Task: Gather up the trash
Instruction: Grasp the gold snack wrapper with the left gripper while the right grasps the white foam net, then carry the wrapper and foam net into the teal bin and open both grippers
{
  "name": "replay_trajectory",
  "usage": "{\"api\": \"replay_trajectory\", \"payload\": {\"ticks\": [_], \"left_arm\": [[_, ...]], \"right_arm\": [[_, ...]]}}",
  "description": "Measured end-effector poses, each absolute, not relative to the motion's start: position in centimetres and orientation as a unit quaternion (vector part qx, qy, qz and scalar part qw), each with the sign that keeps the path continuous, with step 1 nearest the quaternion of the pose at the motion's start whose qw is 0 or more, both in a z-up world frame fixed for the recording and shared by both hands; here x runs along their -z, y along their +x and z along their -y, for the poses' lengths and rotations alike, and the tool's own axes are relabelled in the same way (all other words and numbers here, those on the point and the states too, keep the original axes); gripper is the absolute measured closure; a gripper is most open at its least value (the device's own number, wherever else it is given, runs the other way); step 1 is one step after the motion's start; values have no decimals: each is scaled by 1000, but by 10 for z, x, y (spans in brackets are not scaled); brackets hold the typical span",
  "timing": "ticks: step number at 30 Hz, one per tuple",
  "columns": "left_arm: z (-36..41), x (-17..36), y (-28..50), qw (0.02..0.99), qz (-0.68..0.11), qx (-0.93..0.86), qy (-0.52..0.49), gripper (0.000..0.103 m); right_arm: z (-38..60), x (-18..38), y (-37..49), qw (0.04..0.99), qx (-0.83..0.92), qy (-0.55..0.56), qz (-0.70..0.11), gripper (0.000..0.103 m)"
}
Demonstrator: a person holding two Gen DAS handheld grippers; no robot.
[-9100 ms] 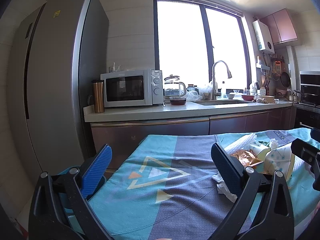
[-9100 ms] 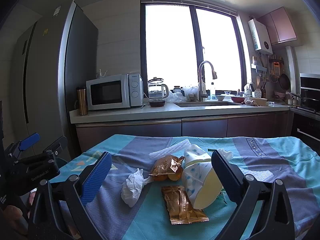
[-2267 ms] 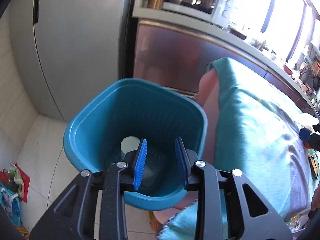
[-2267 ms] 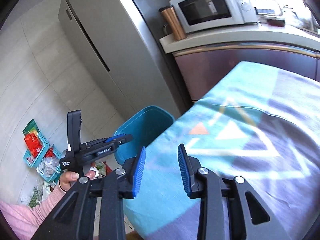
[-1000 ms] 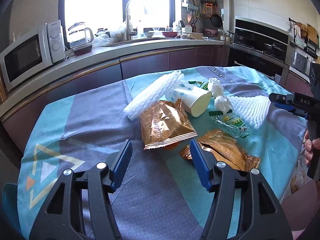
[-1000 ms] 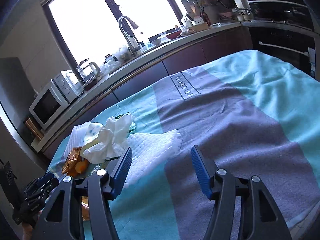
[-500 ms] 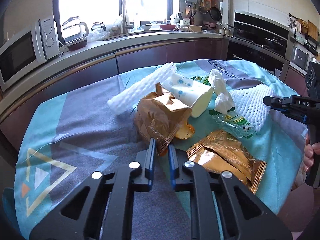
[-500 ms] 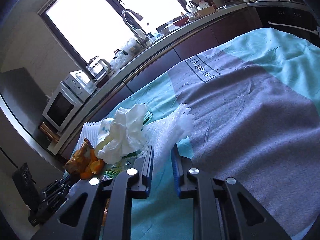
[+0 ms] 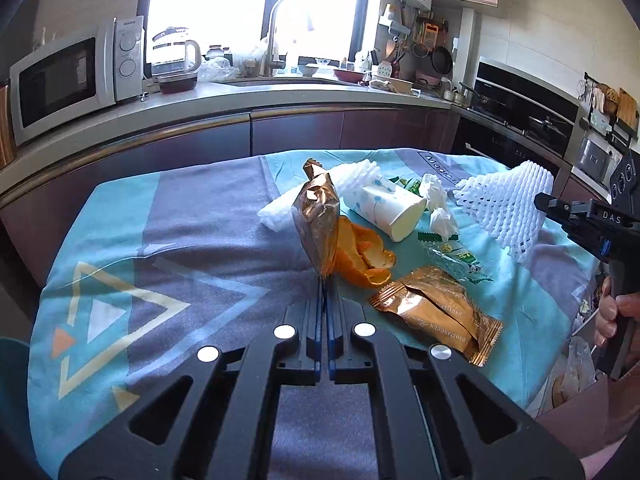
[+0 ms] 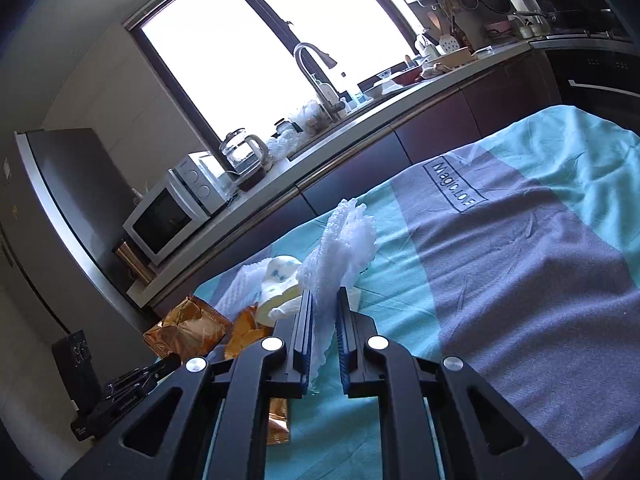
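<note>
My left gripper [image 9: 325, 284] is shut on the lower edge of a gold snack bag [image 9: 316, 216], which stands upright above the tablecloth [image 9: 180, 248]. Orange peel [image 9: 364, 256] lies just right of it. Behind are a dotted paper cup [image 9: 384, 210] on its side and crumpled tissue [image 9: 438, 204]. My right gripper [image 10: 324, 300] has its jaws closing on a white foam net [image 10: 344, 248], which is pinched between the pads and raised off the cloth. From the left wrist, that foam net [image 9: 504, 208] hangs at the right gripper's [image 9: 540, 202] tip.
A second gold wrapper [image 9: 436, 316] and a clear green-printed wrapper [image 9: 452, 254] lie on the cloth. Another foam net [image 9: 280, 208] sits behind the bag. A teal bin's rim [image 9: 10, 356] shows at lower left. The kitchen counter with a microwave [image 9: 76, 76] runs behind the table.
Both grippers went from wide open to closed. The left one has tipped the gold bag upright, uncovering the orange peel. The right one has raised the foam net off the cloth.
</note>
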State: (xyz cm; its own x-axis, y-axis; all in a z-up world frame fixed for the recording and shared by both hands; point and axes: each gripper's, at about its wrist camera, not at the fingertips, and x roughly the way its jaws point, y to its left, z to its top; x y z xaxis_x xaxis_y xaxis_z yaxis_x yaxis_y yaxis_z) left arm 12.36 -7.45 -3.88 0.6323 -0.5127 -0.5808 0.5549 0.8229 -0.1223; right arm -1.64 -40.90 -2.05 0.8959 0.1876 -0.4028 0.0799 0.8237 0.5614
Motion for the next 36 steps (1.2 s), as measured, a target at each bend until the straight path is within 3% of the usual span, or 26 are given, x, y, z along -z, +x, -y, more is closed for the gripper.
{"api": "replay_trajectory", "payload": {"ticks": [36], "left_arm": [[-197, 11, 39, 959, -267, 51, -79, 101]], "right_arm": [[104, -3, 109, 820, -424, 198, -331, 93]]}}
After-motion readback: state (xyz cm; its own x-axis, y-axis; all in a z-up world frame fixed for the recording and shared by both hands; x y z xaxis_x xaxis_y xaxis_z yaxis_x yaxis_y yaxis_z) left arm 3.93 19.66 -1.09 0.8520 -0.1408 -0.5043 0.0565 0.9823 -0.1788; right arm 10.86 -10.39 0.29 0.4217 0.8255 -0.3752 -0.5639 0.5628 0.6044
